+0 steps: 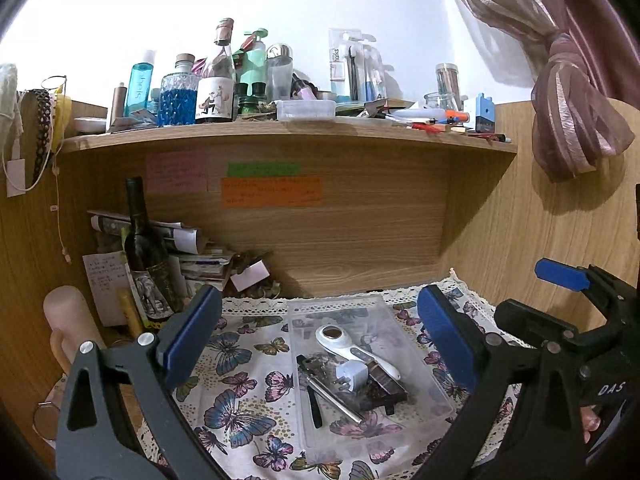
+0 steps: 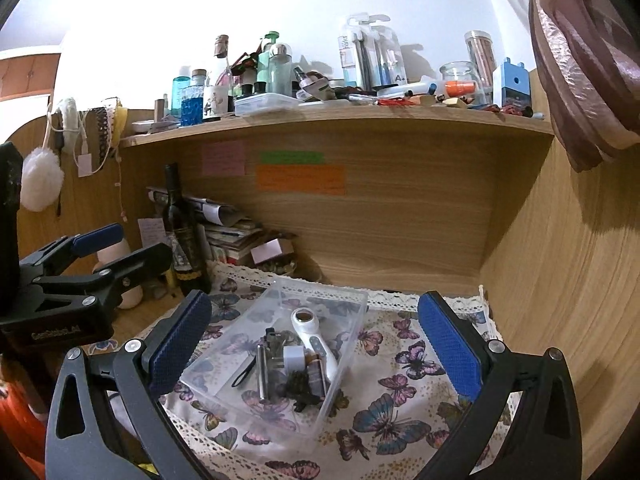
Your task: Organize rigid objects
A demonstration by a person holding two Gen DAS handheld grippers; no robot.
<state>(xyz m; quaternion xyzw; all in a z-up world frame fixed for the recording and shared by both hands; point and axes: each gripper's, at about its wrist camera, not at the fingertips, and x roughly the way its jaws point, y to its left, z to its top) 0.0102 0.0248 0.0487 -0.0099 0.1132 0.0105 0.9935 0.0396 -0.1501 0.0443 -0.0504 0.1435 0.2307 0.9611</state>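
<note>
A clear plastic box (image 1: 420, 364) (image 2: 224, 364) sits on the butterfly-print cloth (image 1: 248, 380) (image 2: 400, 400). Inside it lie a white handled tool (image 1: 352, 346) (image 2: 310, 334), a white plug adapter (image 1: 354, 376) (image 2: 294, 358), a metal rod (image 1: 336, 394) (image 2: 262, 376), a black strap (image 1: 314, 406) (image 2: 242, 374) and a dark brown piece (image 1: 386, 384) (image 2: 316, 374). My left gripper (image 1: 320, 340) is open and empty, held above the box. My right gripper (image 2: 314, 348) is open and empty, also above the box. The right gripper shows at the right of the left wrist view (image 1: 560, 280); the left gripper shows at the left of the right wrist view (image 2: 120, 248).
A dark wine bottle (image 1: 146, 256) (image 2: 182, 236), stacked papers (image 1: 188, 248) (image 2: 232, 228) and a pale pink mug (image 1: 66, 324) stand at the back left. A crowded wooden shelf (image 1: 280, 136) (image 2: 340, 118) overhangs the desk. A tied curtain (image 1: 576, 112) hangs at the right by the wooden side wall.
</note>
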